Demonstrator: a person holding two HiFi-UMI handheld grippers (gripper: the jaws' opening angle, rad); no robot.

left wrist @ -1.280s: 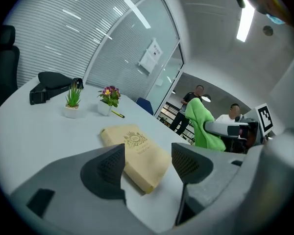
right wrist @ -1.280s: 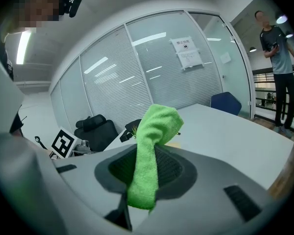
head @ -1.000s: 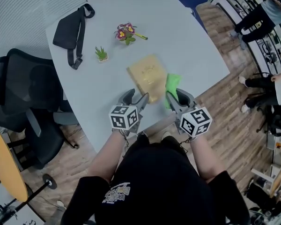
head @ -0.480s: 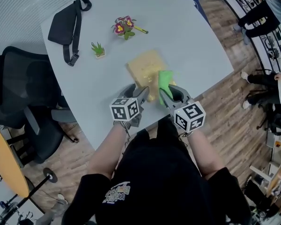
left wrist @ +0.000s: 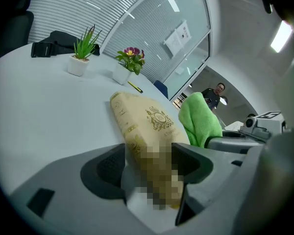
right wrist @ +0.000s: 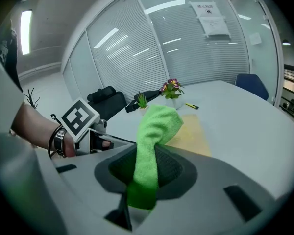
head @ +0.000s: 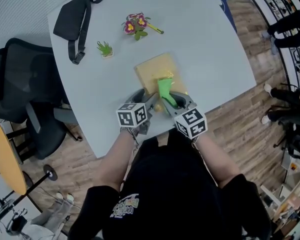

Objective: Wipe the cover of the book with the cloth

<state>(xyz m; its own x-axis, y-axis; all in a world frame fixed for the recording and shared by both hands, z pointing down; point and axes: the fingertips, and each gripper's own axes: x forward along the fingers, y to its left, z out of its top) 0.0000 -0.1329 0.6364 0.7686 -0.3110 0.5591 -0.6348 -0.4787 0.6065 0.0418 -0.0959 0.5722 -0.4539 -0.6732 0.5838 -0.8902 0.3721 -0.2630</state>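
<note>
Grippers meet at the near edge of a pale round table (head: 205, 39), both of the person's forearms stretched forward from black sleeves and angled inward so that the two marker cubes sit side by side. The right gripper (right wrist: 146, 177) is clamped on a bright green cloth (right wrist: 154, 126), which rises out of the jaws in a bunched column, its free end curling forward over the book (right wrist: 191, 131). The left gripper (left wrist: 149, 168), just beside it, has its jaws closed on the near end of that book, the tan volume filling the gap between them; a dark band shows on that wrist in the right gripper view.

The book lies flat, cover up, close to the table's near edge. Its long axis runs away from the person toward the far side of the table, with the gold crest on the cover facing up and the spine on the person's left. Whether the cloth presses on the cover or only hangs over it cannot be told.

Farther toward the far edge stand a small green potted plant (head: 105, 49) and a pot of purple flowers (head: 135, 25), a yellow pen (head: 157, 30) just beside the flowers. A black bag (head: 75, 19) lies at the far left edge, and a black office chair (head: 20, 94) stands off the table's left side.
</note>
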